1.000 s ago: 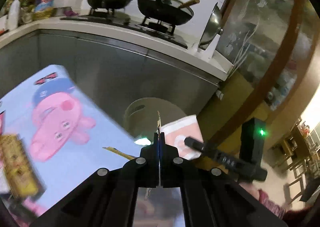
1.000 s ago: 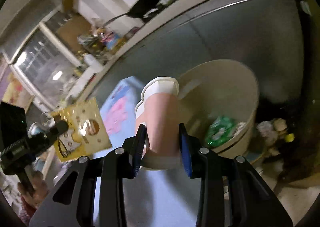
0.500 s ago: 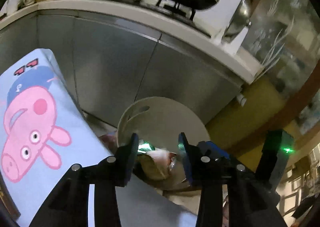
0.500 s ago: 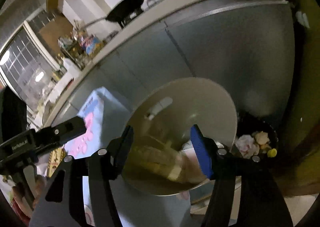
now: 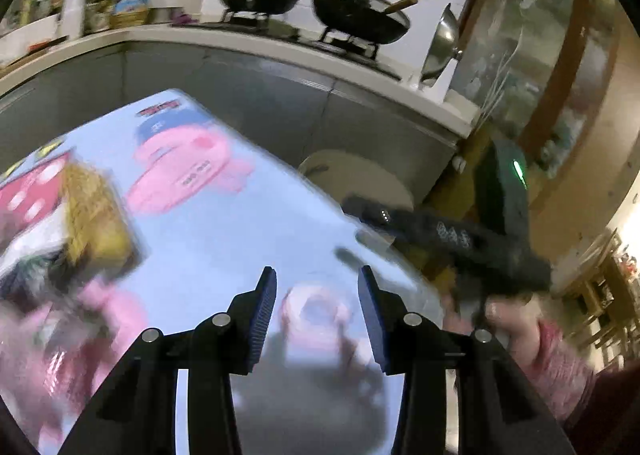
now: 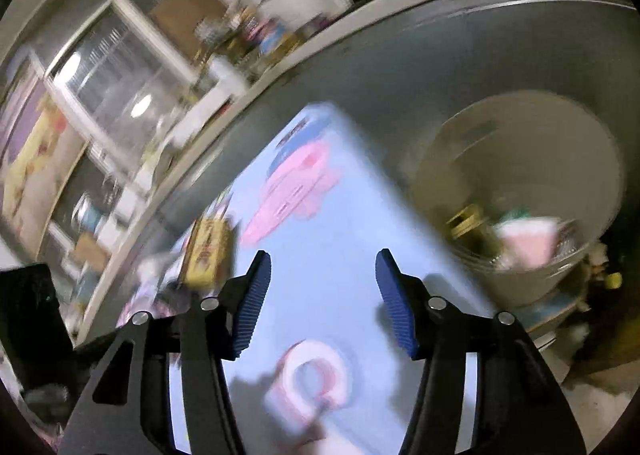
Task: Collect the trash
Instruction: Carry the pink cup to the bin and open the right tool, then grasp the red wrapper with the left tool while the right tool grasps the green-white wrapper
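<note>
My left gripper [image 5: 316,295] is open and empty above the light-blue cartoon-pig tablecloth [image 5: 200,223]. A pink-and-white cup-like item [image 5: 316,311] lies on the cloth just past its fingertips. My right gripper [image 6: 323,287] is open and empty over the same cloth [image 6: 340,247]; the pink-and-white item [image 6: 312,379] lies below it. The beige trash bin [image 6: 520,143] stands off the table's right edge and holds a pink cup [image 6: 528,243], a yellow wrapper [image 6: 466,221] and something green. The bin's rim [image 5: 352,171] shows in the left wrist view. A yellow packet [image 6: 208,251] lies on the cloth at the left.
Grey cabinets [image 5: 260,95] under a white counter with two black woks [image 5: 360,15] stand behind the table. More blurred packets [image 5: 80,211] lie on the cloth's left side. The right-hand gripper's body [image 5: 460,239] and hand are at the right in the left wrist view.
Both grippers opened over the bin; the yellow wrapper and pink cup dropped in. Both then pulled back over the tablecloth and are empty.
</note>
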### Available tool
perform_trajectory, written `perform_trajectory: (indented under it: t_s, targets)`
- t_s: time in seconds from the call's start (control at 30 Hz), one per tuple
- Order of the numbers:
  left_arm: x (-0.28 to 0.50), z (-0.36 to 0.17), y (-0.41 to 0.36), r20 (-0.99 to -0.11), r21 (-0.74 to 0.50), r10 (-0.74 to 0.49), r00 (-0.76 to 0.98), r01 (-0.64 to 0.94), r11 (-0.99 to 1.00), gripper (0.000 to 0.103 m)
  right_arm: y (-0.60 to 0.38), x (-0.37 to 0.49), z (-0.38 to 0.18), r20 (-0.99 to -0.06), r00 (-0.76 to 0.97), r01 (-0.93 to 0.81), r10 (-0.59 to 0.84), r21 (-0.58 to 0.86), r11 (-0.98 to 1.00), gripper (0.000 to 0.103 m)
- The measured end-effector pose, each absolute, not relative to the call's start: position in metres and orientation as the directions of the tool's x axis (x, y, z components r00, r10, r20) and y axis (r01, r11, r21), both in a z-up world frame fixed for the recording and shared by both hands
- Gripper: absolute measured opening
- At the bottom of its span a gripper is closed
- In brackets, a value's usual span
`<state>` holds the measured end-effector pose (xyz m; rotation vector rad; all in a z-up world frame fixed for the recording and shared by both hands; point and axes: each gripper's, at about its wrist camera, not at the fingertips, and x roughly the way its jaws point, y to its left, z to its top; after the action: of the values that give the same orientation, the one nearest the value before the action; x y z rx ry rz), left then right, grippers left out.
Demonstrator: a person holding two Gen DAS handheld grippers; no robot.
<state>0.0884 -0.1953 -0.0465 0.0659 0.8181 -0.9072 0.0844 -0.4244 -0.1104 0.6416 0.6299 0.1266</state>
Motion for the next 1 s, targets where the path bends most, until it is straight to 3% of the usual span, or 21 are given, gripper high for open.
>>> perform_trajectory:
  t_s: [0.23, 0.37, 0.53, 0.77, 0.8, 0.83, 0.87, 1.0]
  targets:
    - [0.064, -0.07, -0.07, -0.687, -0.306, -0.592, 0.421, 0.572, 0.761, 0.042, -0.314, 0.109, -0.112, -0.555, 0.697, -0.088, 0.454, 0.563, 0.822, 0.053]
    - [0.061, -0.072, -0.017, -0.681, -0.329, -0.554, 0.479, 0.476, 0.815, 0.042, -0.251, 0.119, -0.104, -0.592, 0.647, -0.209, 0.481, 0.469, 0.858, 0.053]
    - [0.062, -0.069, 0.015, -0.659, -0.346, -0.54, 0.523, 0.427, 0.836, 0.042, -0.206, 0.139, -0.102, -0.641, 0.62, -0.287, 0.453, 0.352, 0.891, 0.059]
    - [0.059, -0.07, 0.011, -0.641, -0.352, -0.565, 0.519, 0.456, 0.818, 0.042, -0.194, 0.169, -0.103, -0.638, 0.599, -0.288, 0.484, 0.392, 0.873, 0.058]
    - [0.061, -0.072, 0.007, -0.645, -0.355, -0.57, 0.51, 0.46, 0.814, 0.042, -0.193, 0.173, -0.104, -0.643, 0.595, -0.294, 0.483, 0.386, 0.874, 0.048]
    - [0.062, -0.074, 0.003, -0.649, -0.359, -0.572, 0.502, 0.46, 0.812, 0.042, -0.194, 0.175, -0.104, -0.646, 0.587, -0.297, 0.488, 0.389, 0.872, 0.025]
    - [0.063, -0.074, 0.001, -0.651, -0.36, -0.574, 0.497, 0.463, 0.81, 0.042, -0.195, 0.179, -0.106, -0.648, 0.573, -0.296, 0.501, 0.407, 0.864, 0.012]
    - [0.069, -0.075, -0.024, -0.656, -0.337, -0.581, 0.482, 0.502, 0.796, 0.042, -0.222, 0.172, -0.103, -0.598, 0.6, -0.243, 0.531, 0.497, 0.833, 0.01]
